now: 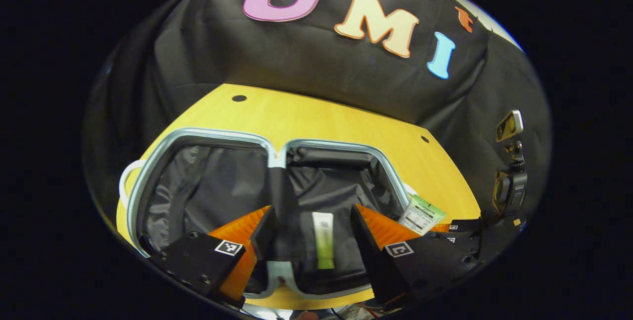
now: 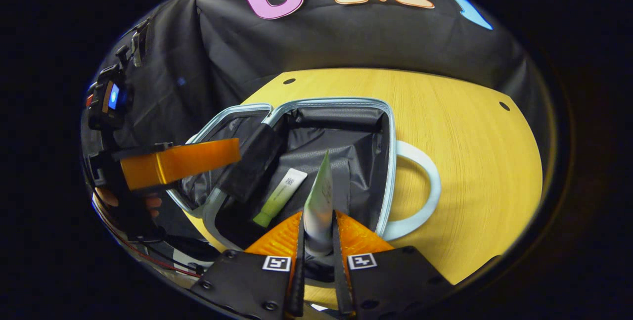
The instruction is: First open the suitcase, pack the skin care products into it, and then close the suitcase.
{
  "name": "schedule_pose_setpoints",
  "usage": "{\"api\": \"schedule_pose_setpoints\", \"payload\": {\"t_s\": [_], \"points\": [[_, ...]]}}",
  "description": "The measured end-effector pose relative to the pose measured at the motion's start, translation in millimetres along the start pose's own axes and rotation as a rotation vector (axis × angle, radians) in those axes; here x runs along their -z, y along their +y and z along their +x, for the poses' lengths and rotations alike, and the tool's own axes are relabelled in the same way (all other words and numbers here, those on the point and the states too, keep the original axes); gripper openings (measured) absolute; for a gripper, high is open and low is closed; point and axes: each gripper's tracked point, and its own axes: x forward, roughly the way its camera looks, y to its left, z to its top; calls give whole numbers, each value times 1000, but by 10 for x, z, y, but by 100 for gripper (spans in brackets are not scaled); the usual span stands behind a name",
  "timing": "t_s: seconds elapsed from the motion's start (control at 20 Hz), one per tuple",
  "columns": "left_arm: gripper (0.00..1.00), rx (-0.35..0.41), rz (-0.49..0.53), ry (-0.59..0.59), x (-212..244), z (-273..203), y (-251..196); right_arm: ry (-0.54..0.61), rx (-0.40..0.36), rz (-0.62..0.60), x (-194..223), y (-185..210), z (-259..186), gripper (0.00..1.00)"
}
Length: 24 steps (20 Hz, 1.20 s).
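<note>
The right tool [image 2: 316,241] grips a tube [image 2: 319,196] above the open suitcase [image 2: 390,161] rim. The left tool [image 1: 311,226] is spread wide, empty, over a second tube [image 1: 324,238] lying inside. Bare surface [image 2: 470,152] lies beyond.

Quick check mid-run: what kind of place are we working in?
Likely a staged recording booth, not a home: a black cloth wall backs a bare wooden table, and a mounted camera stands beside the open suitcase.

The suitcase [image 1: 207,196] near rim is behind the left gripper's fingers [image 1: 257,233]. The held tube [image 2: 319,201] has its cap end buried between the right gripper's fingers [image 2: 299,246]. The tag [image 1: 420,213] print's too tiny to make out.
</note>
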Motion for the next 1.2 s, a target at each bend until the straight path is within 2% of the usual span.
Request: {"api": "schedule_pose_setpoints", "payload": {"t_s": [0.1,0.15,0.2,0.35,0.75,1.0,1.2], "points": [[89,-49,-12,-20,-86,-43,268,-42,-20,11,-91,63,10,33],[89,-74,-17,-34,-137,-86,408,-64,-33,19,-143,96,-30,31],[89,-99,-25,-44,-178,-112,541,-85,-51,26,-199,132,-57,48],[94,-170,-60,-82,-336,-221,919,-169,-42,27,-373,132,-124,100],[96,-376,-95,-104,-482,-443,2007,-340,46,28,-880,-172,-487,98],[96,-465,-146,-63,-426,-493,2688,-383,137,56,-969,-528,-669,98],[96,-497,-192,4,-197,-418,3082,-386,204,83,-918,-761,-784,98]]}}
